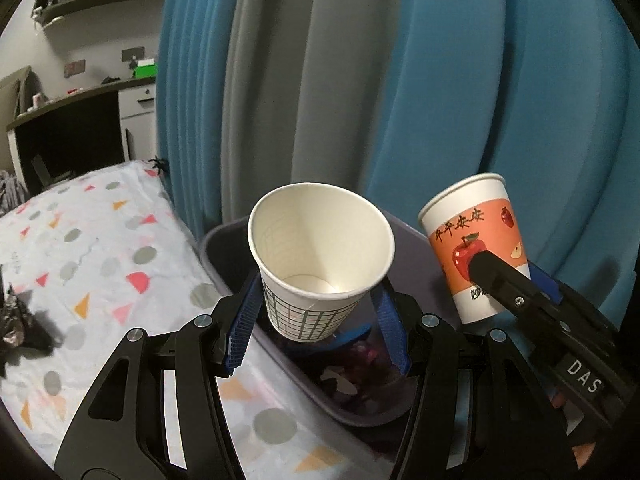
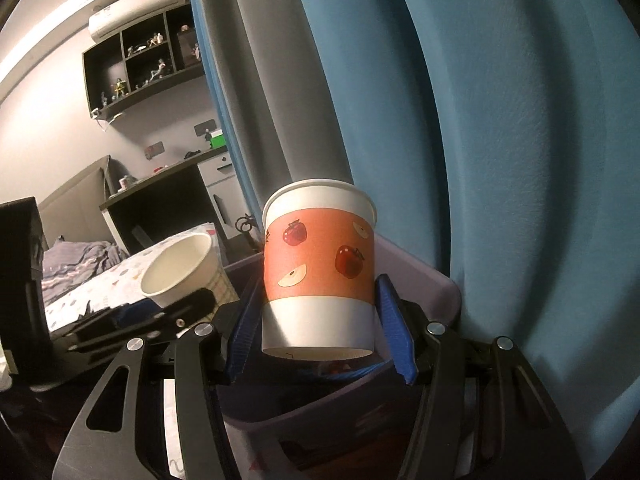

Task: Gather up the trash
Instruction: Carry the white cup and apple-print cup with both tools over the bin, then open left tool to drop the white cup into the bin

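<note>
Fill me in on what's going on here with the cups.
A person is clearing trash with a handheld gripper in each hand. The left gripper grips a white paper cup with a green grid, tilted, its mouth open and empty. The right gripper grips a cup with an apple print, upright. Both cups are over a grey bin beside the blue curtain.

The grey bin [image 1: 224, 248] contents sit dim and blurred beneath the cups, unidentifiable
</note>
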A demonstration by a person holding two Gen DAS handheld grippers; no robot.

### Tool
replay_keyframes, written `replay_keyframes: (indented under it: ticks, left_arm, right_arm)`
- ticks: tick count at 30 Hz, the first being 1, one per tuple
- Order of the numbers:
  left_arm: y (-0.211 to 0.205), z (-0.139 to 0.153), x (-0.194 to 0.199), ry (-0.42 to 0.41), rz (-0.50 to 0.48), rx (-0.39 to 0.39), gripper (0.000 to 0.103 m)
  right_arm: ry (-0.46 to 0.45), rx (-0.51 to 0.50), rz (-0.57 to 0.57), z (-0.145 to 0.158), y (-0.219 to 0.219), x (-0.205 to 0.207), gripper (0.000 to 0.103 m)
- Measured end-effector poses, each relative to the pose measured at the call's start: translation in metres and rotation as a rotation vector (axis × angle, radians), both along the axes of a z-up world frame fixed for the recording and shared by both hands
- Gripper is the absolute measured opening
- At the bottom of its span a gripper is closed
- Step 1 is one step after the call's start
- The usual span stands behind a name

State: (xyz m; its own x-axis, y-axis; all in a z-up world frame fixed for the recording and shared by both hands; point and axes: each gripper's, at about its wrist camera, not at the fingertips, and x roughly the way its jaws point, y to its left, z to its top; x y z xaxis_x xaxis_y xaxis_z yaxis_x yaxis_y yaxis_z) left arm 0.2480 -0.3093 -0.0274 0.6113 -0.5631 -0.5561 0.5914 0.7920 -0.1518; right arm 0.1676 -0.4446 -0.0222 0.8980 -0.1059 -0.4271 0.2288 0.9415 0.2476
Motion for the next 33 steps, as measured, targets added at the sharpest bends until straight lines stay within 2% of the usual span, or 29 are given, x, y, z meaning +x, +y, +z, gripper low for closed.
replay_keyframes:
  ticks: [12,25,27,30,31,33]
  left_arm:
    - [-0.013,-0.03,0.025,0.125,-0.025,-0.021,0.055]
    - [-0.013,-0.042,0.026,0.153,-0.019,-0.021,0.058]
    - [-0.01,-0.042,0.027,0.147,-0.003,-0.02,0.064]
    - [-0.003,-0.039,0.026,0.149,0.007,-0.044,0.067]
    - [-0.001,-0.037,0.026,0.146,0.012,-0.046,0.073]
    - [0.006,-0.034,0.024,0.142,0.026,-0.06,0.079]
  right_arm:
    - [0.033,0.003,-0.029,-0.009,-0.008,0.016,0.056]
    - [0.064,0.01,-0.025,-0.015,-0.009,0.034,0.056]
    - [0.074,0.025,-0.028,-0.018,-0.011,0.037,0.056]
    - [0.087,0.049,-0.032,-0.022,-0.015,0.039,0.056]
    - [0.093,0.055,-0.033,-0.023,-0.016,0.04,0.056]
    - [0.103,0.054,-0.033,-0.026,-0.017,0.042,0.056]
